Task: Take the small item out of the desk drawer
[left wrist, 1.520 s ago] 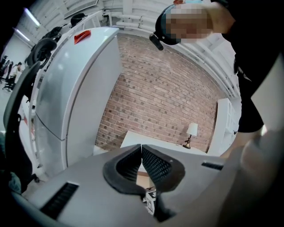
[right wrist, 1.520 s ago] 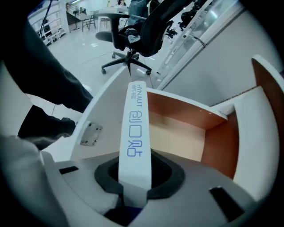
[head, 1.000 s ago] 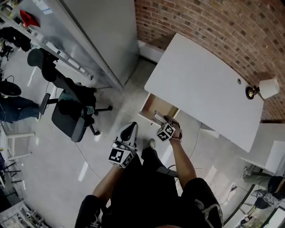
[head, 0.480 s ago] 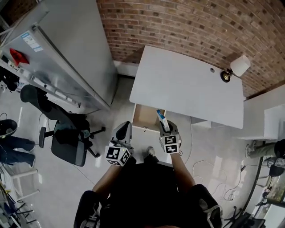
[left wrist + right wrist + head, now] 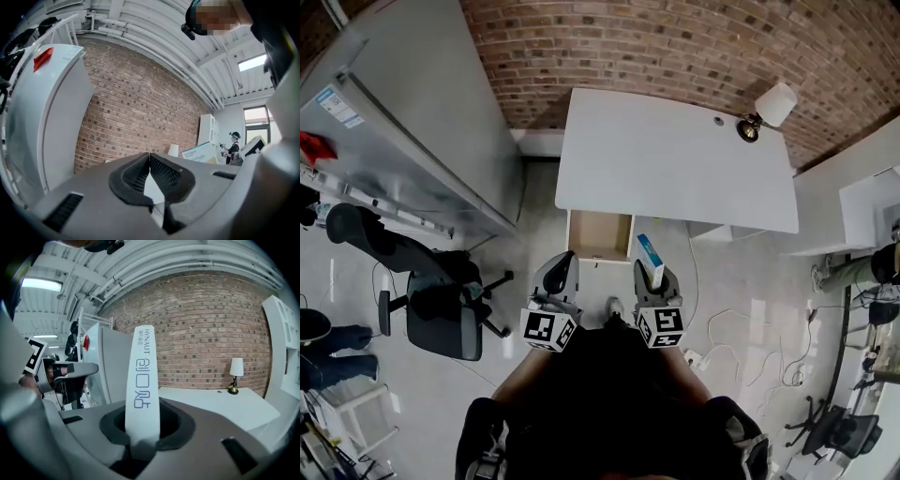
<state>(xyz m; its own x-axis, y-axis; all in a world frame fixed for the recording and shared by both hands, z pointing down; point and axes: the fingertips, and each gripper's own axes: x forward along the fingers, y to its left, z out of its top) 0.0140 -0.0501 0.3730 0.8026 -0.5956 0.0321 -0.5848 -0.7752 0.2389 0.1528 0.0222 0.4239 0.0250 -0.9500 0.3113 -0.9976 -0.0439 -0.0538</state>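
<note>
A small white and blue box (image 5: 650, 259) stands upright in my right gripper (image 5: 654, 279), whose jaws are shut on its lower end; in the right gripper view the box (image 5: 143, 380) rises between the pads with blue print on its narrow side. The desk drawer (image 5: 599, 236) is pulled open under the white desk (image 5: 675, 159), and its wooden bottom looks bare. The box is held in front of the desk, right of the drawer. My left gripper (image 5: 560, 277) hangs just in front of the drawer, shut with nothing in it; its pads (image 5: 161, 176) meet at the tips.
A table lamp (image 5: 766, 109) stands at the desk's far right corner. A tall white cabinet (image 5: 403, 122) flanks the desk on the left, with an office chair (image 5: 441, 300) in front of it. Cables (image 5: 750, 361) lie on the floor to the right. A brick wall (image 5: 675, 37) backs the desk.
My right gripper has lifted the box out of the drawer and drawn it back toward me, now upright. The head view has swung to face the desk squarely. The left gripper stays shut.
</note>
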